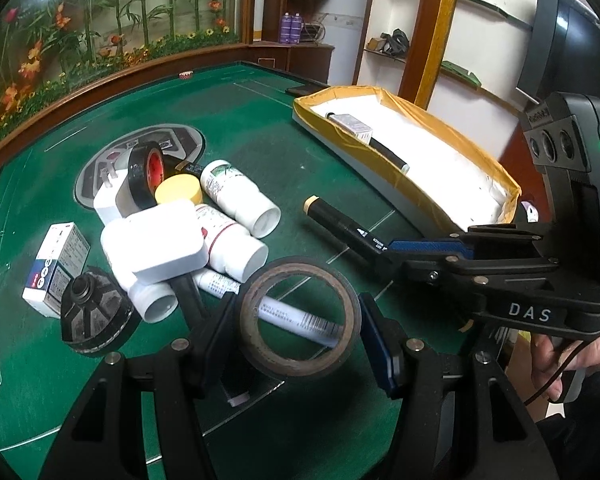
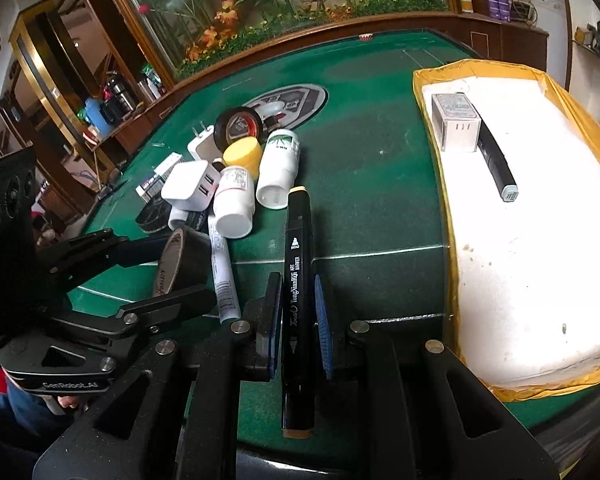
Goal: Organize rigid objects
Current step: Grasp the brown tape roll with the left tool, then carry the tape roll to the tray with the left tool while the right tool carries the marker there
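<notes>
A home game room, it seems: a green felt table (image 1: 260, 120) with a wood rim fills the frame's middle, a glass panel of bamboo and fake flowers (image 1: 100, 20) stands upper left, and wall shelves (image 1: 392, 48) with odds and ends hang upper right

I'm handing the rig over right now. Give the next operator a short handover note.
Left gripper: closed on the brown tape roll.
Right gripper: shut on the black art marker.
Done: a small grey box and another black marker lie in the yellow-edged tray.
Left: the held items, plus the pile on the green table: white bottles, chargers, yellow lid, black tape, white pen.
</notes>
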`<state>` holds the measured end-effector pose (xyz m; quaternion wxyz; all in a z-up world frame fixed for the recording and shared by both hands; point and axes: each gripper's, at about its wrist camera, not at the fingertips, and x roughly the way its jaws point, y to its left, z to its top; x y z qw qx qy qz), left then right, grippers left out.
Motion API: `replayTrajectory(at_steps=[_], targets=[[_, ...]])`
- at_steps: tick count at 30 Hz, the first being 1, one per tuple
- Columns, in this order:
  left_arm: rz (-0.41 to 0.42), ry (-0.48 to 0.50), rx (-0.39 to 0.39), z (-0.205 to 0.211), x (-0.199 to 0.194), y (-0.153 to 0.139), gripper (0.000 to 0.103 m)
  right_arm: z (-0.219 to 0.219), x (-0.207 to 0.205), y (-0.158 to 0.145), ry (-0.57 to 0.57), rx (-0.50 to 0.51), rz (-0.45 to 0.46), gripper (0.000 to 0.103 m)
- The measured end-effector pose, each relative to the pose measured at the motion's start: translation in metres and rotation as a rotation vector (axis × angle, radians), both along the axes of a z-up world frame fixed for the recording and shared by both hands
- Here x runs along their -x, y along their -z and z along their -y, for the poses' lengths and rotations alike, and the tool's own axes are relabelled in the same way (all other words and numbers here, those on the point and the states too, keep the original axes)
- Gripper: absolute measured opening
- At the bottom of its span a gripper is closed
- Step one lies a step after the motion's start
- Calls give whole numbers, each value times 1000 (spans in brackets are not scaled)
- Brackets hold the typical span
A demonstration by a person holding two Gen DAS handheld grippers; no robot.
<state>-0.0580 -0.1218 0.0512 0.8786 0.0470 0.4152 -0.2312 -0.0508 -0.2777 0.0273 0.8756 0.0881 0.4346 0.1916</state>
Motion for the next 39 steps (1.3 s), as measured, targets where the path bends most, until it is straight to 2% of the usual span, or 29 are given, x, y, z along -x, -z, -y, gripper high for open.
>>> replayTrajectory(at_steps=[8, 21, 27, 32, 39], targets=[[13, -7, 29, 11, -9, -15, 60, 17, 2, -12, 17, -69, 31, 16], [78, 120, 55, 89, -28, -43, 60, 92, 7, -44, 178, -115, 112, 16], [71, 181, 60, 132, -44, -40, 60, 132, 4, -55, 275, -101, 130, 16], [33, 194, 64, 163, -62, -27, 60, 155, -4, -58, 336, -77, 123, 16], [-16, 184, 82, 172, -80, -11, 60, 174, -20, -54, 389, -48, 88, 16]])
